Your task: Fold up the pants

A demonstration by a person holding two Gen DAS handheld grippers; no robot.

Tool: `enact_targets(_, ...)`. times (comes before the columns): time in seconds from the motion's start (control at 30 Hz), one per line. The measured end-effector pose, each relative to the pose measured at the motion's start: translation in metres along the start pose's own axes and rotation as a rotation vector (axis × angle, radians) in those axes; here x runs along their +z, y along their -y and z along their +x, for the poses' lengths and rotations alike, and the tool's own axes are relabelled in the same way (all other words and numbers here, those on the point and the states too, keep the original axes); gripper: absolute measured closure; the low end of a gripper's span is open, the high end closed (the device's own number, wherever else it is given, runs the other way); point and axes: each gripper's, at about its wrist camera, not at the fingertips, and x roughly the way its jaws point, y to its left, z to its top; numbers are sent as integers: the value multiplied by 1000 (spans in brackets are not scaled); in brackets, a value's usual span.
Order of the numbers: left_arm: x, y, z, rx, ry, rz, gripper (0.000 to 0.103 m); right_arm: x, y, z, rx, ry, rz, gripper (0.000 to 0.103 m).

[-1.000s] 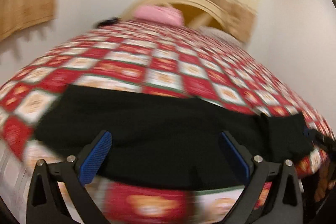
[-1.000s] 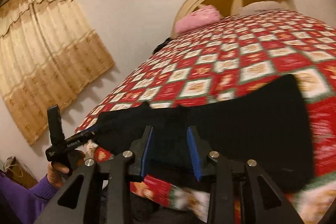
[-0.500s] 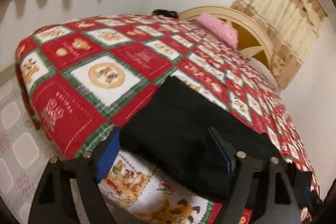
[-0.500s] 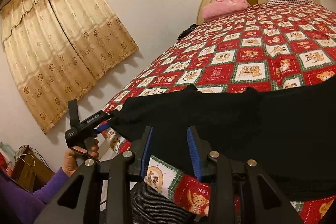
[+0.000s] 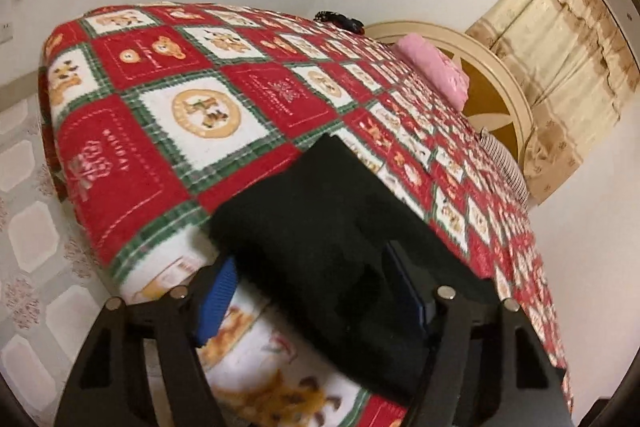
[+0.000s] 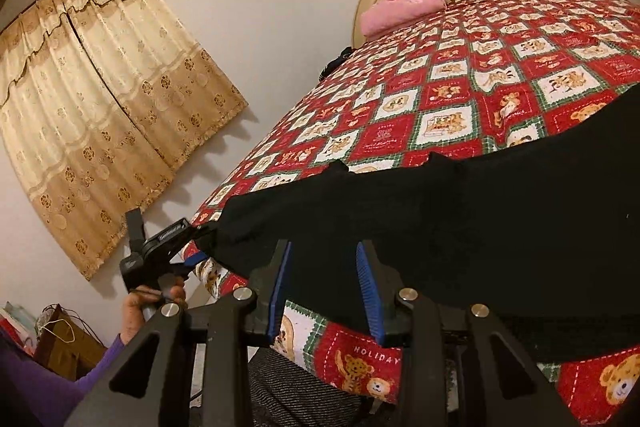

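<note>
One black pants | long axis along bed edge

pants cut off right, left fingers part-hidden

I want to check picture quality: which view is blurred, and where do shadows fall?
Left wrist view: the quilt and left gripper look slightly soft; curtain shadow scallops on the wall. Right wrist view: sharper; curtain casts shadow on the wall; fisheye bends the bed edge.
</note>
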Motion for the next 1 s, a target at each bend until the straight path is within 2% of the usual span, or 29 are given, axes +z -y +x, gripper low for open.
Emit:
enact_targets(0.07, -1, 1, 0, -8, 13, -8, 32, -1, 2, -3, 0, 9, 6, 68)
enact_targets(0.17, -4, -3, -2, 22, 30, 17, 62, -1, 7, -6, -1, 17, 26, 68)
enact_targets(0.23, -4, -7, -4, 9, 29, 18, 73, -1, 12, -7, -10, 22, 45, 68)
enact_targets(0.27, -3, -8, -6, -14, 25, 17, 82, -1, 15, -8, -13, 24, 58, 68)
enact_targets(0.33, -2, -2, -8, -19, 38, 46, 84, 1, 25, -12, -20, 38, 99, 68)
enact_targets(0.43, -3, 27, -16, -33, 88, 162, 86, 3, 39, -20, -42, 68, 154, 68)
enact_targets(0.53, -10, 76, -29, -143, 113, 345, 87, 3, 59, -30, -82, 99, 219, 68)
enact_targets(0.63, -37, 135, -42, -283, 117, 559, 90, 4, 76, -36, -95, 115, 277, 68)
enact_targets(0.67, -48, 152, -44, -340, 104, 617, 95, 4, 82, -39, -100, 121, 298, 68)
enact_targets(0.73, -76, 184, -43, -415, 69, 723, 95, 4, 88, -45, -82, 137, 325, 68)
enact_targets(0.8, -109, 209, -35, -445, 27, 833, 95, 4, 88, -49, -44, 146, 337, 68)
enact_targets(0.9, -141, 217, -18, -458, -57, 897, 95, 4, 86, -51, 10, 156, 346, 68)
enact_targets(0.97, -150, 210, -11, -434, -95, 908, 95, 7, 82, -46, 46, 149, 353, 58)
enact_targets(1.0, -151, 210, -9, -430, -104, 905, 95, 8, 80, -43, 64, 144, 356, 43)
